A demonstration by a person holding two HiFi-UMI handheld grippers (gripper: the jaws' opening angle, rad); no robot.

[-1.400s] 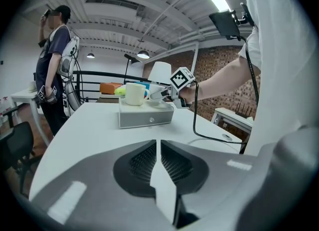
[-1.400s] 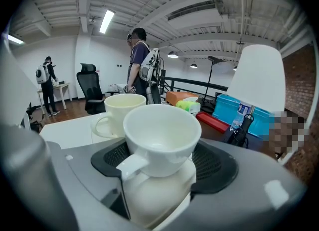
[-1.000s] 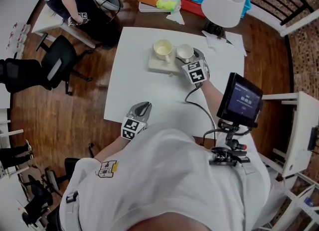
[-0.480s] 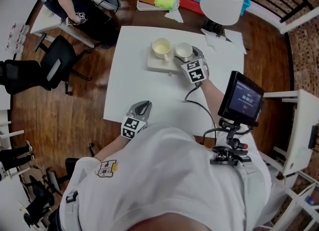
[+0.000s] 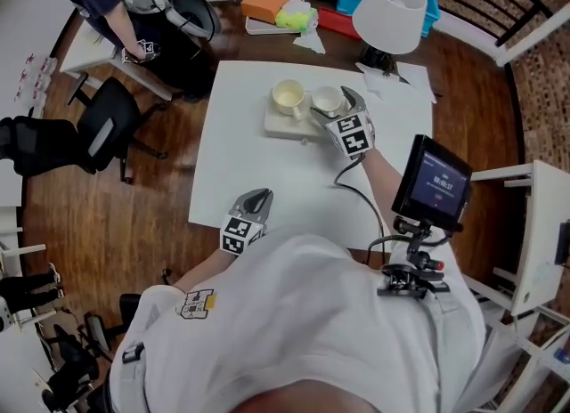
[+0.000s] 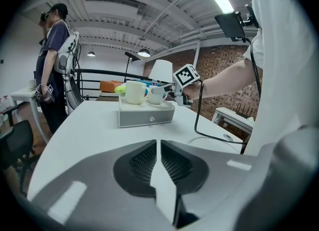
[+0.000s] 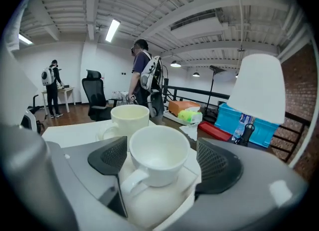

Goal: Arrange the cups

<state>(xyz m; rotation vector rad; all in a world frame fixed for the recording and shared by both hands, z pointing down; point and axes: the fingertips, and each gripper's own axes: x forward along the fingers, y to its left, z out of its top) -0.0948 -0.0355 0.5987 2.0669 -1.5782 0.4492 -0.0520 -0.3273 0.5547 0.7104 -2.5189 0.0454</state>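
Opening right gripper [image 7: 163,161] jaws flanked small cup [image 7: 155,148] on box [image 5: 285,125], handle toward gripper; left gripper [image 6: 158,163], jaws pressed together, empty, well apart.

Two empty cups stand upright side by side at upper centre: a taller cream mug [image 5: 289,95] left, a white cup [image 5: 328,100] right, atop a pale drawer box [image 5: 283,125].

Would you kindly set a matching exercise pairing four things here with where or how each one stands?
Things:
1. white cup
2. cream mug
3. left gripper
4. lamp

Places or states:
A. fingers together, empty
B. by the table's far right corner
C. between the opening fingers of the right gripper
D. on the left side of the box

Pairs: 1-C, 2-D, 3-A, 4-B.
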